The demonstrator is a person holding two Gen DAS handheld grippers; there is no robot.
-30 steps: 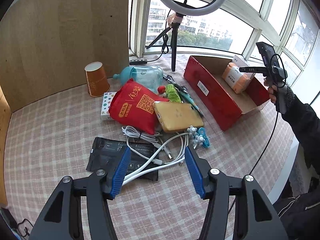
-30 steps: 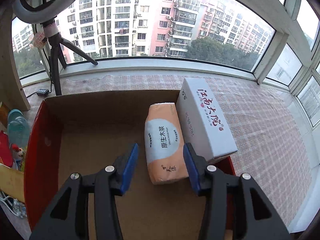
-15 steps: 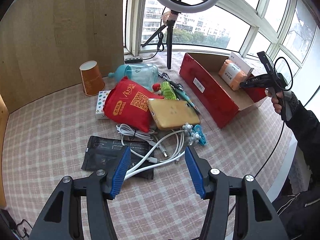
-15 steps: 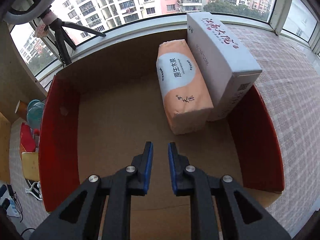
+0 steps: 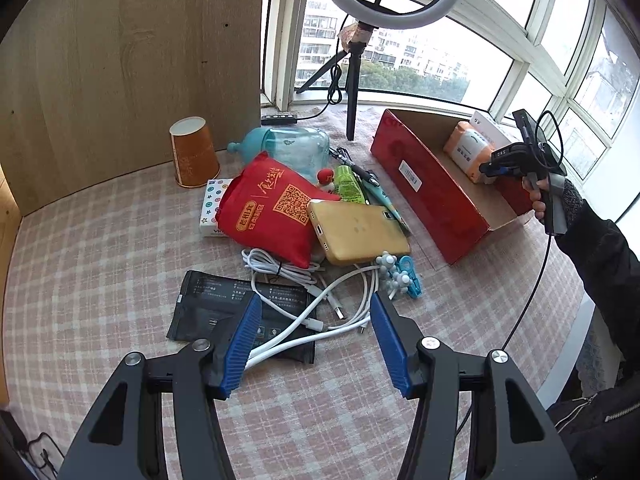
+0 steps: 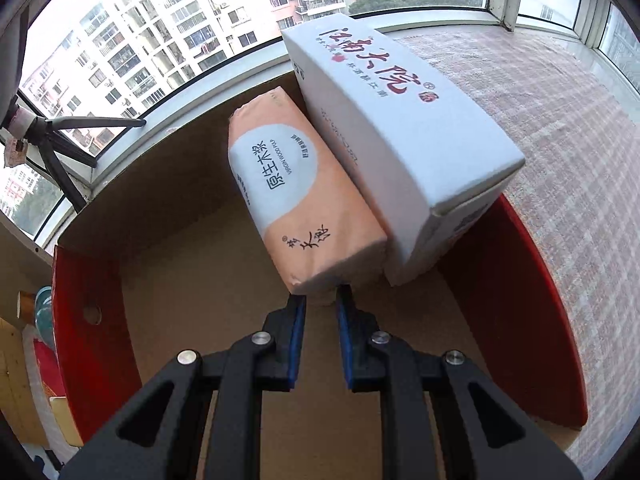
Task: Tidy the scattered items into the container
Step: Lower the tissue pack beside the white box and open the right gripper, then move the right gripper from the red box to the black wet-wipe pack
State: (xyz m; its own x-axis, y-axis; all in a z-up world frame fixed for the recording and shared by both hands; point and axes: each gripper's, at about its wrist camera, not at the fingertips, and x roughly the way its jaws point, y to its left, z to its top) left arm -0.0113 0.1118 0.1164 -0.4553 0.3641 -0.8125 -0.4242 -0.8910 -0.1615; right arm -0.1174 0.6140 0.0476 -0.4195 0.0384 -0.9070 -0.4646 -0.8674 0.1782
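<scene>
- The left gripper (image 5: 316, 336) hovers over the checked tablecloth (image 5: 100, 264) with its blue fingers spread wide and empty; a tangle of white cables (image 5: 320, 300) and a black foil pouch (image 5: 224, 304) lie between and beneath them.
- Beyond sit a red drawstring bag (image 5: 264, 208), a yellow phone (image 5: 356, 232) leaning on it, a blue clip (image 5: 404, 276), a green tube (image 5: 350, 186), a dotted white box (image 5: 214, 206), a blue water bottle (image 5: 288, 148) and an orange paper cup (image 5: 194, 152).
- A ring light tripod (image 5: 352, 92) stands between the pile and the red cardboard box (image 5: 432, 196).
- Inside that box, an orange tissue pack (image 6: 304, 196) lies beside a white carton (image 6: 396, 128), touching it.
- The right gripper (image 6: 321, 300) is nearly closed, a narrow gap left, its tips at the tissue pack's near end; whether they pinch the wrapper is unclear.
- Compared with half a second ago, the right gripper has moved forward to the pack, the gap slightly wider; the left one has barely shifted.
</scene>
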